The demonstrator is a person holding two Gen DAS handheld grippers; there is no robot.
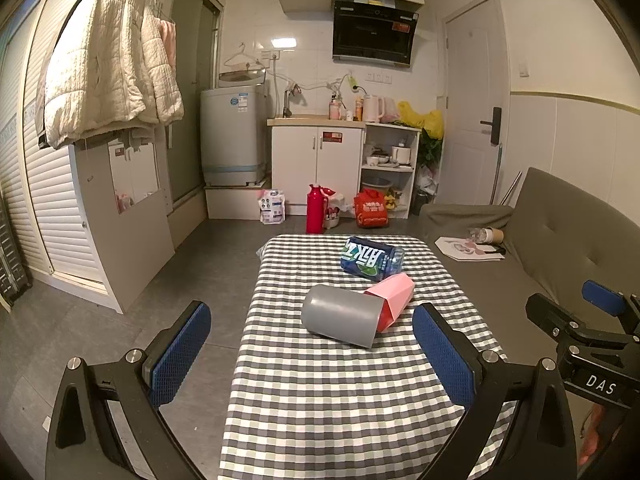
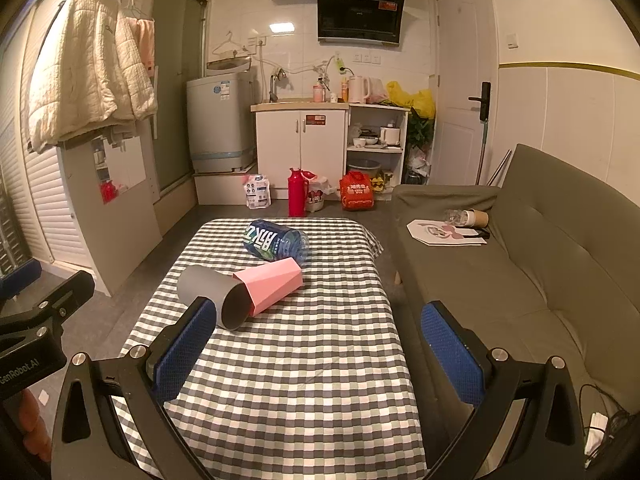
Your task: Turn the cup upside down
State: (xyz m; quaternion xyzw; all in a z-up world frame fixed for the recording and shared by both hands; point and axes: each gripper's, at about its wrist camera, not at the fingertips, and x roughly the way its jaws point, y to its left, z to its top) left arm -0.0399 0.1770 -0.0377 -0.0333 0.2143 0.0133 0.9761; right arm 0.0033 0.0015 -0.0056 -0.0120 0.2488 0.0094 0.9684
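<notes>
A grey cup (image 1: 340,316) lies on its side on the checkered tablecloth (image 1: 320,400), its open mouth toward the right. It also shows in the right wrist view (image 2: 212,290), mouth facing the camera. A pink faceted cup (image 1: 394,298) lies on its side against the grey cup's mouth; it shows in the right wrist view too (image 2: 272,284). My left gripper (image 1: 316,354) is open and empty, short of the grey cup. My right gripper (image 2: 316,350) is open and empty, its left finger (image 2: 188,344) just in front of the grey cup.
A blue-labelled plastic bottle (image 1: 372,258) lies on its side at the table's far end. A grey sofa (image 2: 520,272) runs along the right side of the table. A red thermos (image 2: 297,192) and bags stand on the floor beyond.
</notes>
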